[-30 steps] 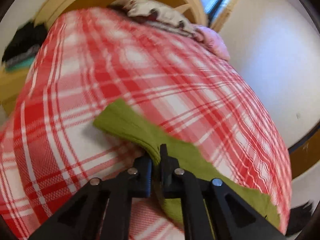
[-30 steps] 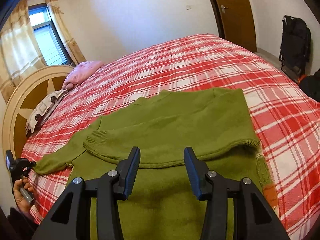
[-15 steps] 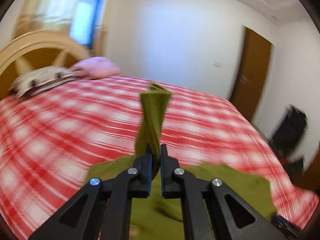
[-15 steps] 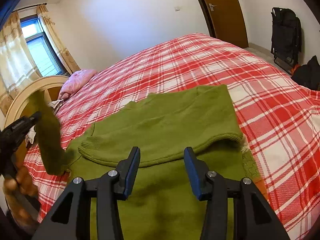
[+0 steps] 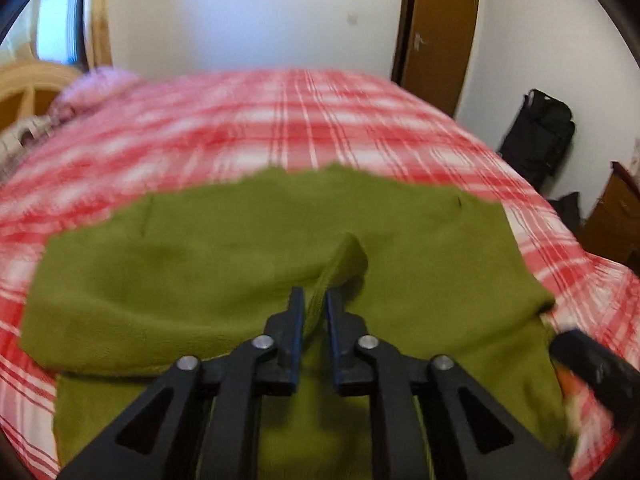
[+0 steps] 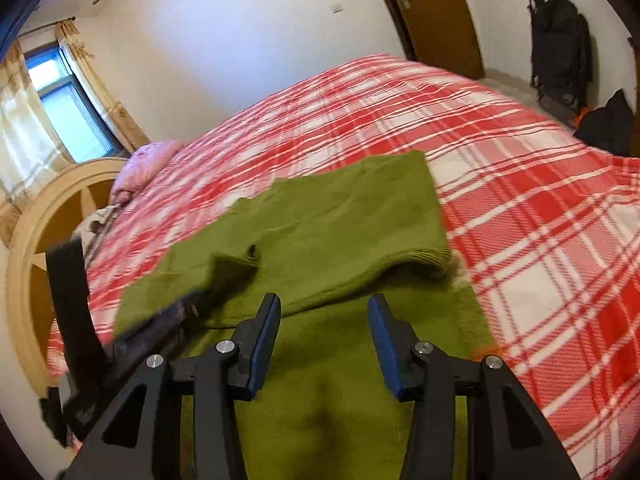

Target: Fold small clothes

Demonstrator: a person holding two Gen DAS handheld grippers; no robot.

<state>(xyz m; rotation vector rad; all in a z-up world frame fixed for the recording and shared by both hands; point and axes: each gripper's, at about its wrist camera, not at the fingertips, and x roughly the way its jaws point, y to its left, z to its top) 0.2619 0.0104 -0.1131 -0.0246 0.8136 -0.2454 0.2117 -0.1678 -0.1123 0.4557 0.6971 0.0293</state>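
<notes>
A green knit sweater [image 5: 240,264] lies partly folded on the red plaid bed [image 5: 304,128]. My left gripper [image 5: 314,304] is shut on the sweater's sleeve [image 5: 344,260] and holds it over the middle of the sweater body. In the right wrist view the sweater [image 6: 340,232] lies ahead with its upper part folded over. My right gripper [image 6: 324,312] is open and empty just above the sweater's near part. The left gripper [image 6: 160,332] shows blurred at the left, holding the sleeve cuff [image 6: 236,264] over the sweater.
A wooden headboard [image 6: 48,216] and pink pillow [image 6: 140,164] are at the bed's left end. A brown door [image 5: 436,36] and a black bag [image 5: 536,136] stand by the far wall. A wooden cabinet [image 5: 616,216] is at the right.
My left gripper has carried the sleeve from the bed's left side up and across, onto the sweater body. My right gripper has stayed open and drifted slightly.
</notes>
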